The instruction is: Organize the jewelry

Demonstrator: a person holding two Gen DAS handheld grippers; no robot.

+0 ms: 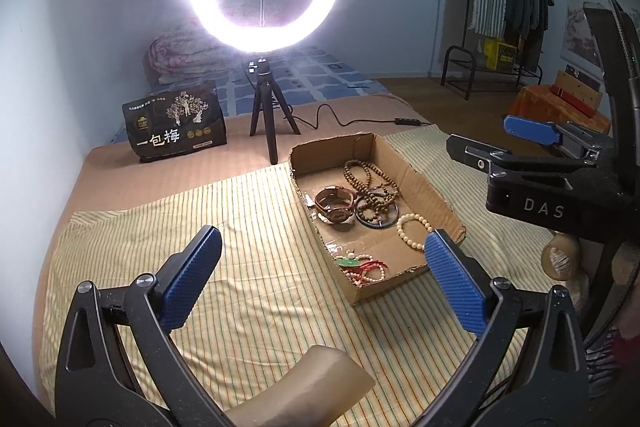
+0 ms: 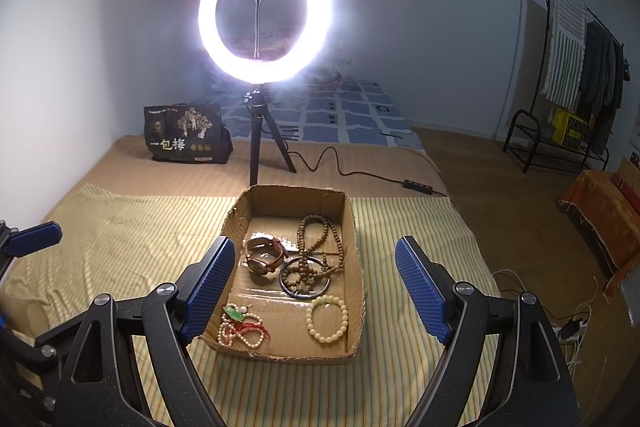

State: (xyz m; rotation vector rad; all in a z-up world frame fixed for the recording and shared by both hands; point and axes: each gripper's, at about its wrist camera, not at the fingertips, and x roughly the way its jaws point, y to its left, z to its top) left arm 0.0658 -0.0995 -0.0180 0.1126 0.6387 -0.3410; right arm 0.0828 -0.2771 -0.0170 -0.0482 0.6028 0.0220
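A shallow cardboard box (image 2: 296,197) lies on a yellow striped cloth (image 2: 120,247). In it are a brown bead necklace (image 2: 316,239), a brown watch (image 2: 264,259), a dark bangle (image 2: 306,281), a cream bead bracelet (image 2: 326,319) and a green pendant on red and white beads (image 2: 240,327). My right gripper (image 2: 316,275) hangs open just in front of the box, its blue pads either side of the near end, holding nothing. My left gripper (image 1: 326,267) is open and empty, to the left of the box (image 1: 332,143), right pad near its front corner. The right gripper (image 1: 500,143) shows at the right edge of the left wrist view.
A lit ring light on a small tripod (image 2: 264,11) stands behind the box, its cable (image 2: 340,167) trailing right. A black snack bag (image 2: 184,135) sits at back left. A beige rounded object (image 1: 312,379) lies below the left gripper. A clothes rack (image 2: 576,75) stands far right.
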